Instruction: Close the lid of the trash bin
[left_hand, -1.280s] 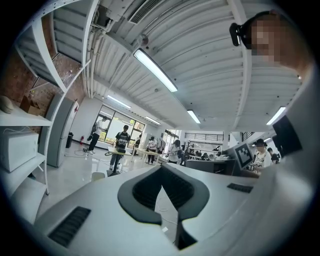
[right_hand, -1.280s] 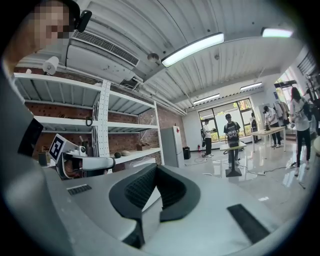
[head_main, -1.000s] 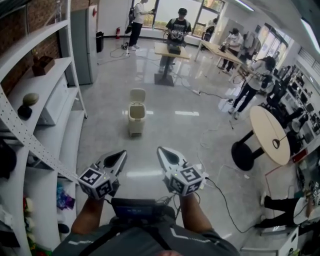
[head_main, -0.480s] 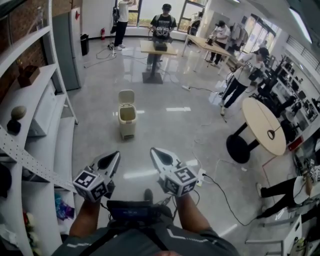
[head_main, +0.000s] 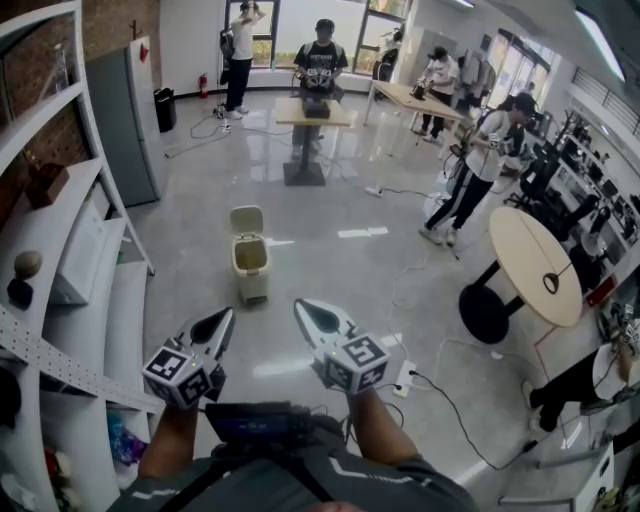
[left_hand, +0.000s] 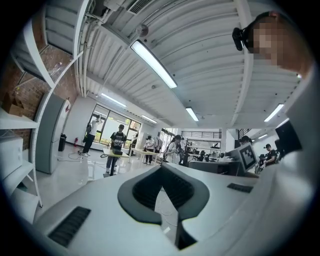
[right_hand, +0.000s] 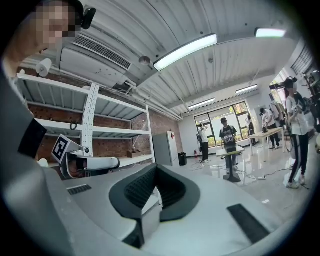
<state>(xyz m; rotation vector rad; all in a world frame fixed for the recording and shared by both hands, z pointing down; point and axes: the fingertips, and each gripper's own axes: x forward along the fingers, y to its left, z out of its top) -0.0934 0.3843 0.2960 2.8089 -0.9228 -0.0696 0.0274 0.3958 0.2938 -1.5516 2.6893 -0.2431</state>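
Observation:
A small cream trash bin (head_main: 250, 268) stands on the grey floor ahead of me, its lid (head_main: 245, 220) tipped up and back. Both grippers are held low near my body, well short of the bin. My left gripper (head_main: 224, 316) points forward, jaws together, nothing in them. My right gripper (head_main: 301, 305) is beside it, also shut and empty. In the left gripper view the left gripper (left_hand: 161, 167) aims up at the ceiling, and in the right gripper view the right gripper (right_hand: 156, 167) does too; the bin is not visible in either.
White shelving (head_main: 60, 250) runs along the left, with a grey cabinet (head_main: 125, 120) behind it. A pedestal table (head_main: 312, 120) and several people stand beyond the bin. A round table (head_main: 540, 265) is at the right. Cables and a power strip (head_main: 405, 378) lie on the floor.
The bin has come nearer and sits lower in the head view as I move toward it. Both grippers stay shut, held in much the same pose.

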